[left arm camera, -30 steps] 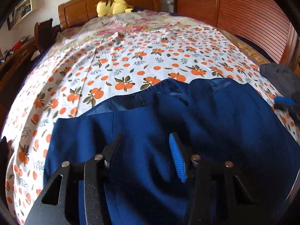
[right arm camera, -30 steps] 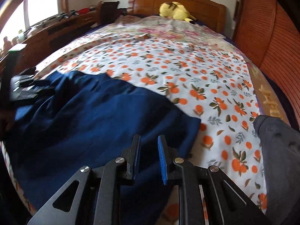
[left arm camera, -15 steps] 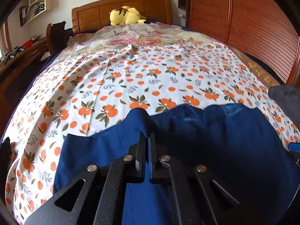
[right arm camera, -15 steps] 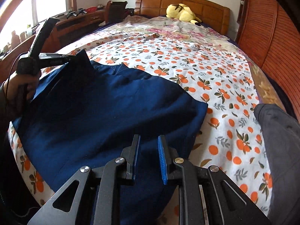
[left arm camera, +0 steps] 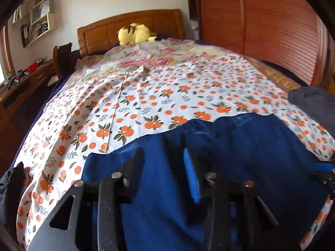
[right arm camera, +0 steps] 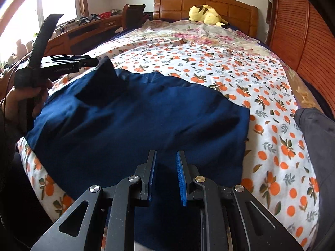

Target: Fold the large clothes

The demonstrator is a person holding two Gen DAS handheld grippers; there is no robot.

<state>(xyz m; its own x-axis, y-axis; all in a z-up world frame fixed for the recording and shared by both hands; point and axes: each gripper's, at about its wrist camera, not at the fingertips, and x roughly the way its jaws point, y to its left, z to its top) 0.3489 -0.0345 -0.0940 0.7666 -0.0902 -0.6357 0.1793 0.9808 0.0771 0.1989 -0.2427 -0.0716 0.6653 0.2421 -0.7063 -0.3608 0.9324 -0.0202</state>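
Grey garment (right arm camera: 318, 146) beside blue garment (right arm camera: 146, 125); yellow plush (right arm camera: 206, 14) at headboard (right arm camera: 209, 2).

The only lettering is a small pale script mark on the side of the left gripper (right arm camera: 92, 61), too small and blurred to read.

Both wrist views look forward and down from the foot of the bed (left arm camera: 146, 96) toward the headboard (right arm camera: 206, 5), close above the blue garment (right arm camera: 146, 121). Left view sits further left; both share the garment and the yellow plush toy (left arm camera: 136, 33).
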